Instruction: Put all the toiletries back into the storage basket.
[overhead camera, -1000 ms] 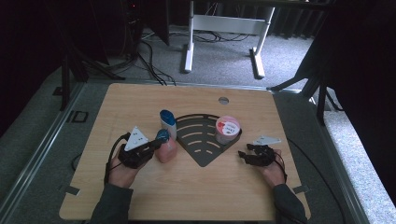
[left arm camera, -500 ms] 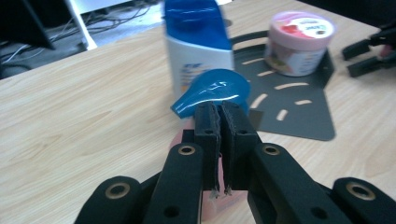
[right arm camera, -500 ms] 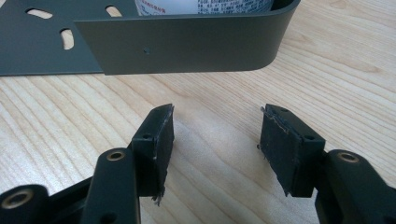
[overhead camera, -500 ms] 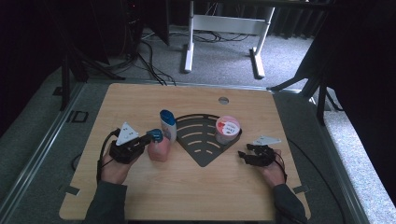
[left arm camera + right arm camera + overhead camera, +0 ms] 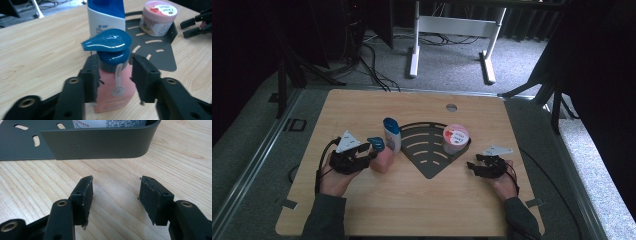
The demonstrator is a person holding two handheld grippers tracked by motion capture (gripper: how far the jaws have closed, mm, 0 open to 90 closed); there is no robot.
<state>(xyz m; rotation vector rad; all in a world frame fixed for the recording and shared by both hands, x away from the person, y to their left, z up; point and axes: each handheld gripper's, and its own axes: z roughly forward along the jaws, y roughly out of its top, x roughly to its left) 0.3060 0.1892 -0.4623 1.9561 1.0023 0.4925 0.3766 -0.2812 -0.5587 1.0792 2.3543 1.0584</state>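
Observation:
A pink pump bottle (image 5: 112,100) with a blue pump head stands on the table just left of the dark fan-shaped tray (image 5: 427,162). My left gripper (image 5: 114,72) is shut on it, one pad against each side of its shoulder. From above, the left gripper (image 5: 369,154) reaches the pink bottle (image 5: 383,161) from the left. My right gripper (image 5: 116,192) is open above bare wood, with nothing between its pads. It faces the tray's raised rim (image 5: 100,142) at the right corner. In the high view the right gripper (image 5: 472,167) lies right of the tray.
A white bottle with a blue cap (image 5: 392,134) stands right behind the pink one, at the tray's left edge. A pink jar (image 5: 455,138) sits in the tray's right corner against the rim. A round hole (image 5: 451,107) is in the tabletop at the back.
My left gripper shifted left with the pink bottle, then came slightly back to the right; the bottle now stands a little further from the tray. The right gripper stayed put.

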